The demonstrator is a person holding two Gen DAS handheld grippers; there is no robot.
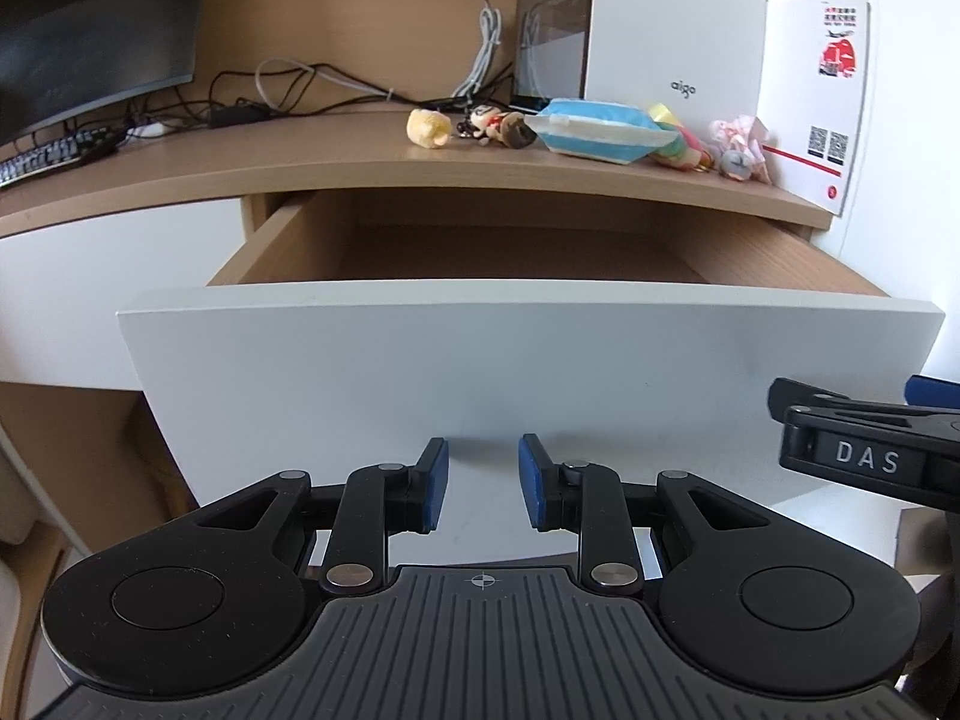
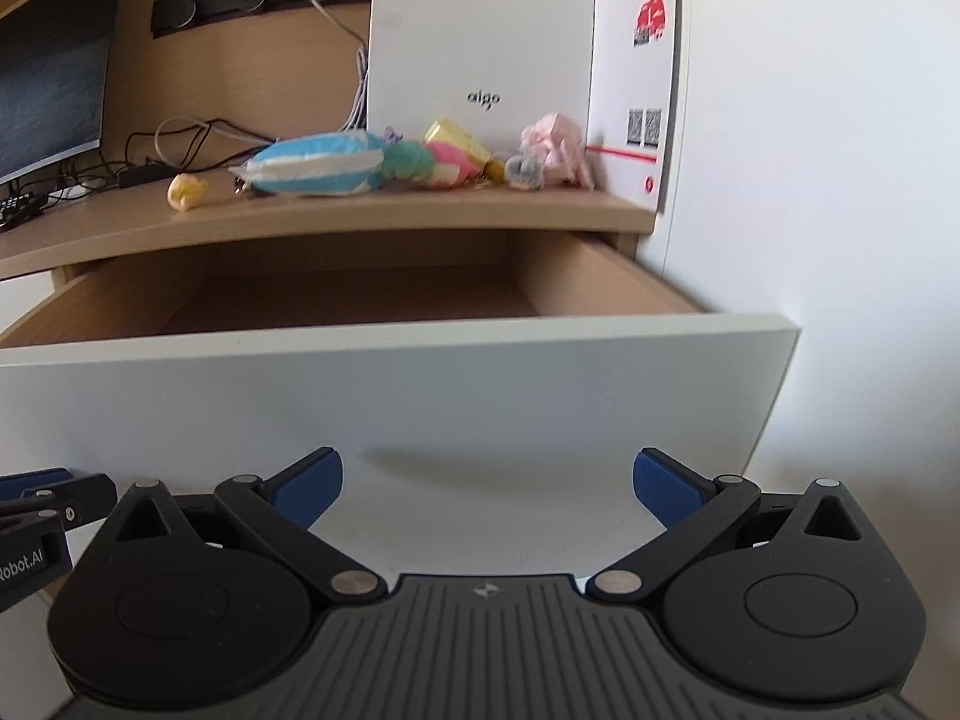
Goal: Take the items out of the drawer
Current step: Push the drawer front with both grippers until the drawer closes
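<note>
The drawer (image 1: 528, 360) stands pulled out under the desk, with a white front and wooden walls (image 1: 270, 246); its floor is hidden behind the front panel and no item shows inside. On the desktop above lie a yellow plush (image 1: 427, 127), a small doll (image 1: 501, 125), a blue-and-white pack (image 1: 600, 132), a colourful plush (image 2: 432, 162) and a pink toy (image 1: 741, 141). My left gripper (image 1: 484, 480) is open, slightly, in front of the drawer front, holding nothing. My right gripper (image 2: 489, 483) is wide open and empty before the same panel (image 2: 390, 396), to the right of the left one.
A white box marked "aigo" (image 1: 672, 30) and a card with QR codes (image 1: 834, 90) stand behind the toys. A monitor (image 1: 90, 30), a keyboard (image 1: 42, 156) and tangled cables (image 1: 300, 90) occupy the desk's left. A white wall (image 2: 810, 180) bounds the right side.
</note>
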